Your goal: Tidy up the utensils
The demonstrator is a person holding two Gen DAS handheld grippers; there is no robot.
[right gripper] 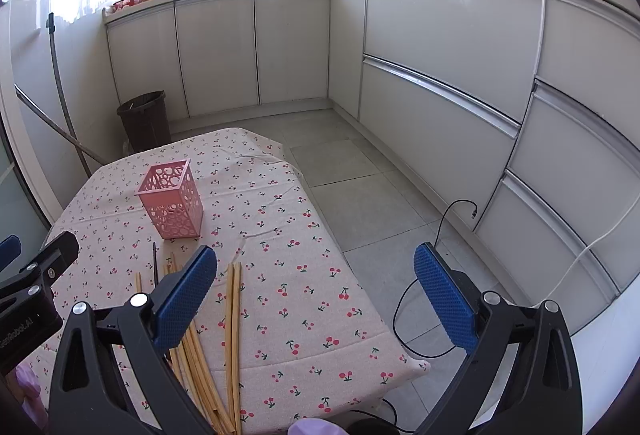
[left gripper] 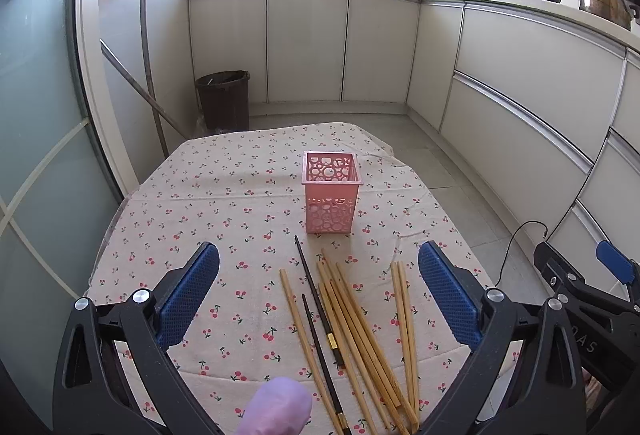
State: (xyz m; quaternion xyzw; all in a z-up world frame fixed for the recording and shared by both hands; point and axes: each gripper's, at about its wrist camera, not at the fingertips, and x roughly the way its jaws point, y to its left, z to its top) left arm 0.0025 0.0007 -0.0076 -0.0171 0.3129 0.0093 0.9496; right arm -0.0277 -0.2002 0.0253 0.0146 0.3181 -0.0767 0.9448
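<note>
A pink perforated utensil holder (left gripper: 331, 192) stands upright on the cherry-print tablecloth (left gripper: 224, 195); it looks empty. Several bamboo chopsticks (left gripper: 360, 323) and two dark ones (left gripper: 316, 295) lie scattered in front of it. My left gripper (left gripper: 319, 295) hovers above the chopsticks, open wide, nothing between its blue pads. In the right wrist view the holder (right gripper: 171, 199) is to the upper left and a pair of bamboo chopsticks (right gripper: 233, 331) lies just right of the left finger. My right gripper (right gripper: 316, 299) is open and empty, over the table's right edge.
The table's right edge (right gripper: 360, 275) drops to a grey tiled floor with a black cable (right gripper: 404, 299). White cabinets (right gripper: 440, 75) run along the right and back. A dark bin (left gripper: 224, 99) and leaning poles (left gripper: 150, 67) stand beyond the table's far left. A purple-gloved finger (left gripper: 280, 411) shows at the bottom.
</note>
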